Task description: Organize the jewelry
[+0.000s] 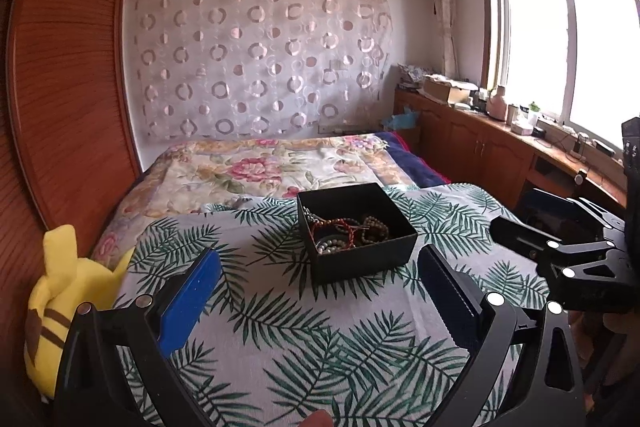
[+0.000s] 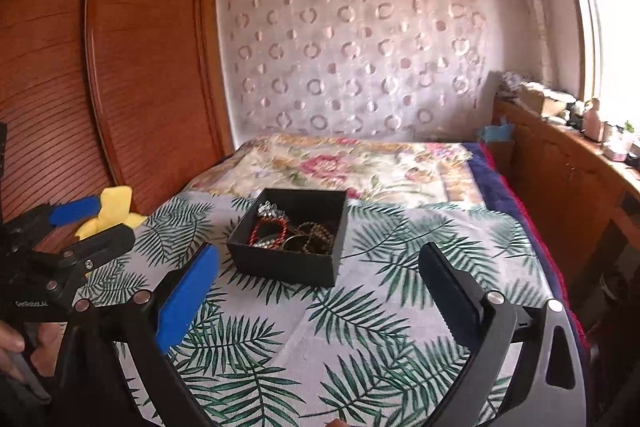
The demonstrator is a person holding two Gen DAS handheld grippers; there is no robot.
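An open black box [image 1: 362,261] stands on the palm-leaf cloth [image 1: 280,327] over the bed. It holds a tangle of bead bracelets [image 1: 348,231], some red, some brown, some pearly. My left gripper [image 1: 320,273] is open and empty, held just in front of the box. My right gripper [image 2: 318,267] is open and empty too, with the box [image 2: 288,263] just ahead, left of centre, and the bracelets [image 2: 294,233] inside it. The right gripper also shows at the right edge of the left wrist view [image 1: 516,215], the left gripper at the left edge of the right wrist view [image 2: 90,225].
A yellow plush toy [image 1: 64,307] lies at the bed's left edge against a wooden wardrobe [image 1: 68,75]. A floral quilt [image 1: 260,167] covers the far half of the bed. A wooden cabinet [image 1: 500,147] with clutter runs along the window on the right.
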